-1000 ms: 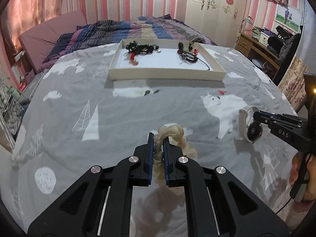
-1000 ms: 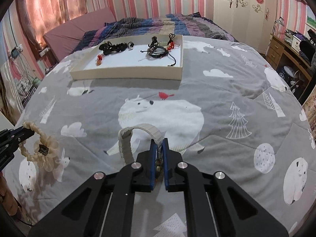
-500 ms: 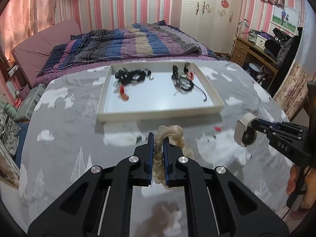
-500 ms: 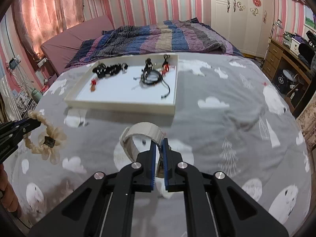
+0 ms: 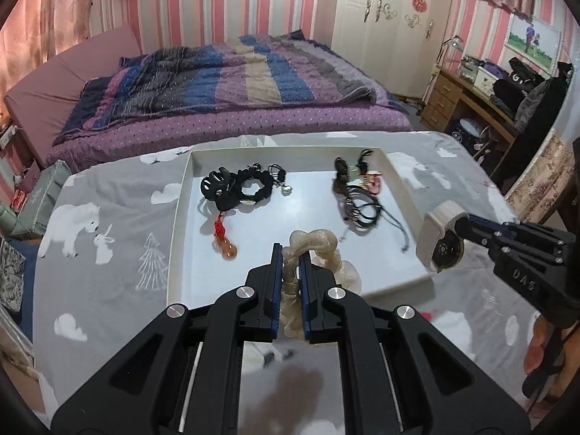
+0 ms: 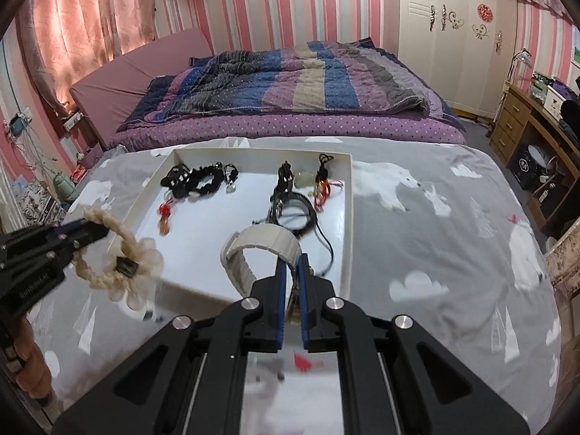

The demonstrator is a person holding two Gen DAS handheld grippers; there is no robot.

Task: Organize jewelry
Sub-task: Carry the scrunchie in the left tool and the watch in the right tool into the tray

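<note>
Two pieces of jewelry hang above the near part of a white tray [image 5: 183, 217] — a cream braided flower bracelet [image 5: 315, 246] pinched in the left claw [image 5: 290, 272], and a beige-strapped watch [image 6: 264, 250] pinched in the right claw [image 6: 291, 275]. Black hair ties [image 5: 250, 188] and dark cord bracelets [image 5: 359, 206] lie inside the tray, which sits on a grey polar-bear blanket [image 6: 453, 239].

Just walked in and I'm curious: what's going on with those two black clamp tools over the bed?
A person is tidying jewelry into a white tray on the grey bedspread. The left gripper is shut on a cream braided hair tie; the right gripper is shut on a beige-strapped watch. Both are held in the air above the tray's near edge, not yet put down. Black hair ties and dark cord bracelets already lie inside.
</note>
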